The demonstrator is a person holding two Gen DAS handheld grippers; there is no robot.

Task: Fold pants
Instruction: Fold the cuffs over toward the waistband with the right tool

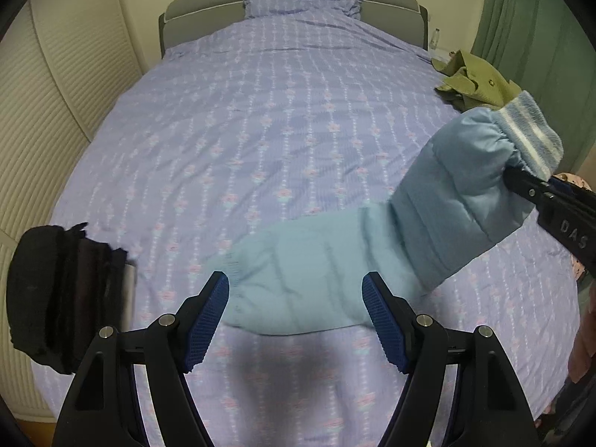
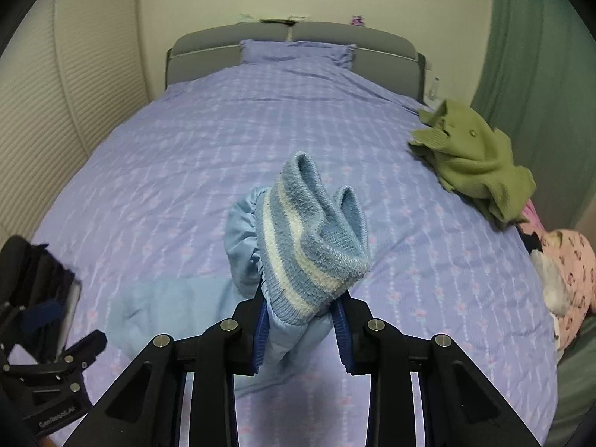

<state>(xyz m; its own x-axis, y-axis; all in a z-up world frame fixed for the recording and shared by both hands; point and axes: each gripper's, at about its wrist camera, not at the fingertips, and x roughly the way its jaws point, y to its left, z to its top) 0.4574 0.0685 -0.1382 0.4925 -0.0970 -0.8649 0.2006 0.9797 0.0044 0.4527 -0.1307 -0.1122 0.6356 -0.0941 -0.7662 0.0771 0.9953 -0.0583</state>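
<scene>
The left gripper point(image 1: 296, 320) is hovering wide apart over the light-blue padded pants point(image 1: 298, 279) lying on the bedspread point(image 1: 260, 130); rightward, the right gripper point(image 2: 301, 329) is clamping the striped knit cuff point(image 2: 316, 234), lifting it; seemingly mid-fold, the next move calls for carrying it leftward across.

Left wrist view: we look from the foot of the bed point(image 1: 298, 93) toward the headboard point(image 1: 231, 11), low over the pants point(image 1: 298, 279).
Right wrist view: same heading, cuff point(image 2: 313, 238) close.
Shared: bed, headboard, pants.
</scene>
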